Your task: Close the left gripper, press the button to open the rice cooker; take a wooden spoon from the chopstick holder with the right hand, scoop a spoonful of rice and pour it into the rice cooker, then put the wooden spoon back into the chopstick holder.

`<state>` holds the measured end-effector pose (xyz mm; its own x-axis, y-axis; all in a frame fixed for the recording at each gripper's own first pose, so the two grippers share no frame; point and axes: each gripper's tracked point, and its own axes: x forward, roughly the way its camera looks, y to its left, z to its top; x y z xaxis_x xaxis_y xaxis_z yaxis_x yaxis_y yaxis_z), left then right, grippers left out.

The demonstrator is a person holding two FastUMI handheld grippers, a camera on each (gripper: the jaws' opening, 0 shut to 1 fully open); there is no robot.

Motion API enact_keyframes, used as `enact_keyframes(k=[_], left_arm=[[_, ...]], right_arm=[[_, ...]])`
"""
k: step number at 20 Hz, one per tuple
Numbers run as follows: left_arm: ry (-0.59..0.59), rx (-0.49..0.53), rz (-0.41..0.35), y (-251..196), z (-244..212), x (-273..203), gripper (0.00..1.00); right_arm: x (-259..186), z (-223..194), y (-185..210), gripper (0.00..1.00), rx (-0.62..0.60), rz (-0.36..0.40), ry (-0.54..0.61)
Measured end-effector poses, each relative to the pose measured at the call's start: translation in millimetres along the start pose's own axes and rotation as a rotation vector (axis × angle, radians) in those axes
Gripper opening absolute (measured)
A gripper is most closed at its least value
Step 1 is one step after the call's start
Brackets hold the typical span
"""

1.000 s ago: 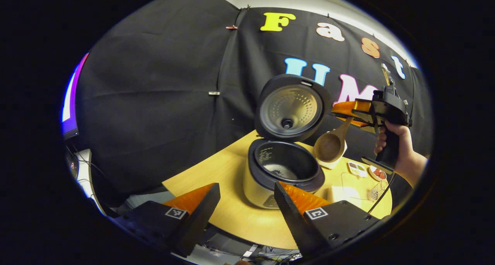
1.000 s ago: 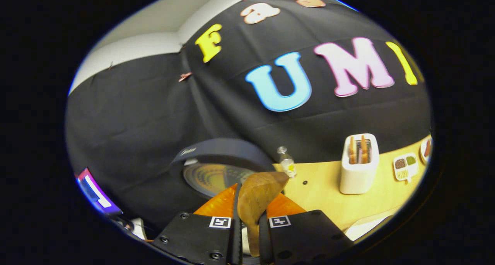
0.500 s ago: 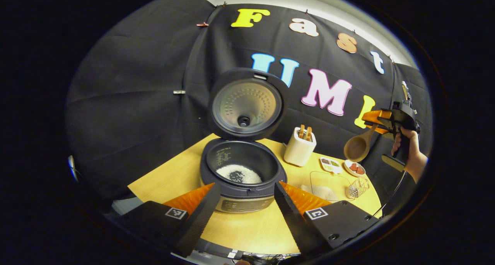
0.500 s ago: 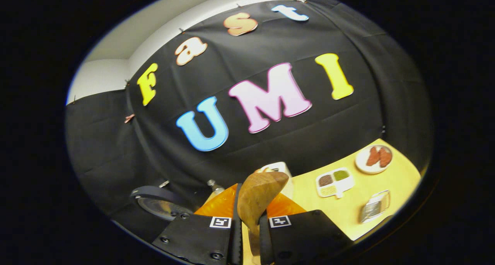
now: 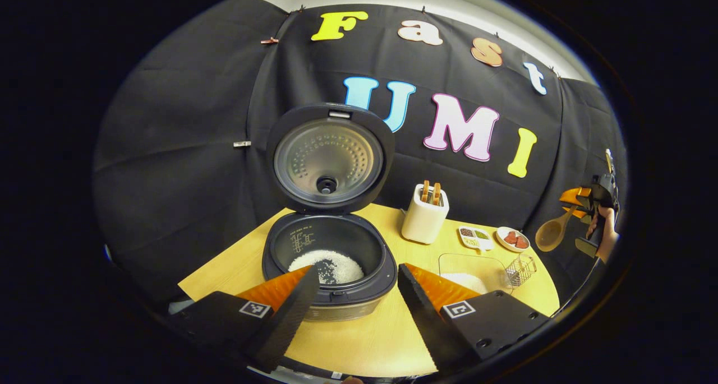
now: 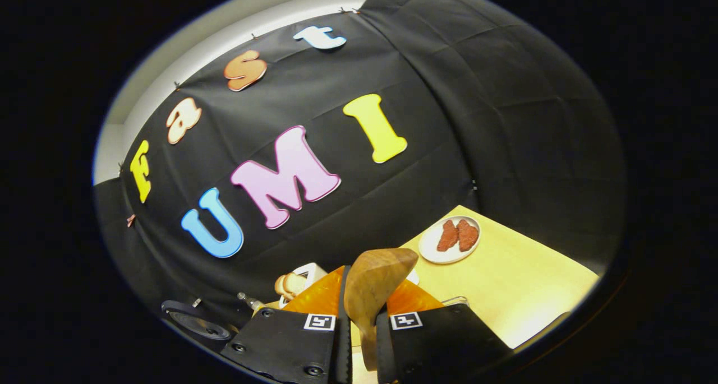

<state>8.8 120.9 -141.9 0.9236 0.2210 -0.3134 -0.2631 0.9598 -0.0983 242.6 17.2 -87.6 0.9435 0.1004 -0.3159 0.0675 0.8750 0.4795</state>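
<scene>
Rice cooker [image 5: 328,255] stands open just ahead of the spread, empty left gripper [image 5: 353,294], rice inside; the right gripper [image 6: 359,317], clamping the wooden spoon [image 6: 373,294], has swung away (pour done), past the chopstick holder [image 5: 424,220].

Meat plate [image 6: 450,238] on table [image 6: 521,283]; divided dish [image 5: 475,237], wire basket [image 5: 520,268] nearby

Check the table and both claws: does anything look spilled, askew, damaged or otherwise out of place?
Nothing stands out. The rice cooker stands open with rice inside its pot, and no grains show on the table. The right claw grips the wooden spoon; the chopstick holder stands upright.
</scene>
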Motion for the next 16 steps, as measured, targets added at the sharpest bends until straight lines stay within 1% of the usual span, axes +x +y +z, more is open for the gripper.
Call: enact_keyframes(k=[4, 8, 11, 12, 13, 15, 16], left_arm=[[-0.004, -0.006, 0.061, -6.6, 9.2, -6.6, 0.95], [-0.012, 0.002, 0.138, -9.9, 18.8, -23.2, 0.95], [-0.005, -0.007, 0.193, -16.0, 19.9, -31.8, 0.95], [-0.001, -0.012, 0.218, -15.4, 17.7, -33.6, 0.95], [-0.006, -0.022, 0.233, -18.5, 18.8, -36.1, 0.95], [-0.012, -0.042, 0.258, -25.2, 20.6, -42.0, 0.95], [-0.015, -0.049, 0.271, -25.9, 21.7, -43.7, 0.95]], right_arm=[[22.6, -2.4, -50.9, 0.21, 0.020, -0.073, 0.008], [51.3, -18.9, -91.2, 0.21, 0.019, -0.132, 0.023], [70.9, -34.8, -107.9, 0.21, 0.016, -0.151, 0.040], [77.0, -41.4, -111.7, 0.17, 0.002, -0.157, 0.051], [81.2, -47.9, -115.9, 0.21, -0.012, -0.163, 0.059], [88.9, -60.4, -122.1, 0.22, -0.026, -0.179, 0.076], [94.0, -65.2, -121.4, 0.22, -0.024, -0.175, 0.081]])
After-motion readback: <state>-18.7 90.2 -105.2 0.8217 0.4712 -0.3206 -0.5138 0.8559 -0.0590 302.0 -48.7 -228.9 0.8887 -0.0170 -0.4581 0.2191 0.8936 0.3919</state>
